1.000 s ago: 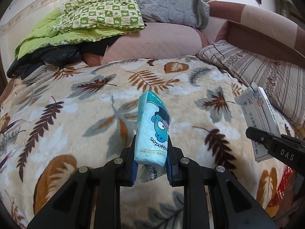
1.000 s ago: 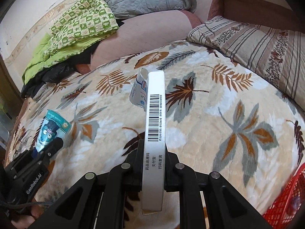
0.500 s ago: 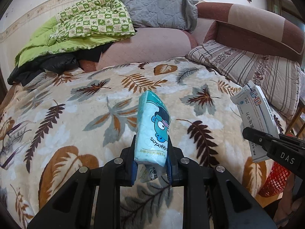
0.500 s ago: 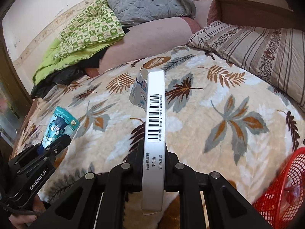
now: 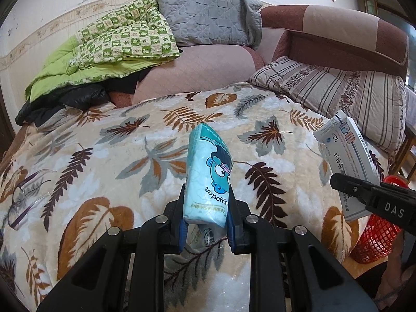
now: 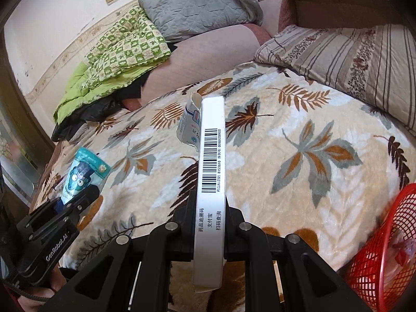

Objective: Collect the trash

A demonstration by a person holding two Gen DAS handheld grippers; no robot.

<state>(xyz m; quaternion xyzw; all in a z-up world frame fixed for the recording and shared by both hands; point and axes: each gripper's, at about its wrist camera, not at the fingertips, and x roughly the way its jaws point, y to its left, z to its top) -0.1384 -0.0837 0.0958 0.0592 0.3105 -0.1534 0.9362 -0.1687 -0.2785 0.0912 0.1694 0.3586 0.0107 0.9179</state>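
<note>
My left gripper [image 5: 206, 221] is shut on a light blue tissue pack [image 5: 208, 171] with a cartoon face, held upright above the leaf-patterned blanket [image 5: 104, 161]. The same tissue pack [image 6: 82, 174] shows at the left of the right wrist view. My right gripper [image 6: 209, 223] is shut on a white medicine box [image 6: 210, 171] with a barcode, its torn flap at the far end. That medicine box [image 5: 348, 161] appears at the right of the left wrist view. A red mesh basket [image 6: 384, 247] stands at the bed's lower right, basket [image 5: 374, 236] below the box.
Green quilts [image 5: 117, 44], a grey pillow [image 5: 208, 18] and dark clothing [image 5: 62, 101] are piled at the head of the bed. A striped pillow [image 5: 338, 88] lies on the right. Glasses [image 5: 23, 205] rest on the blanket at the left edge.
Both grippers have pulled back from the bed with their items still held. The red basket has come further into view at the lower right.
</note>
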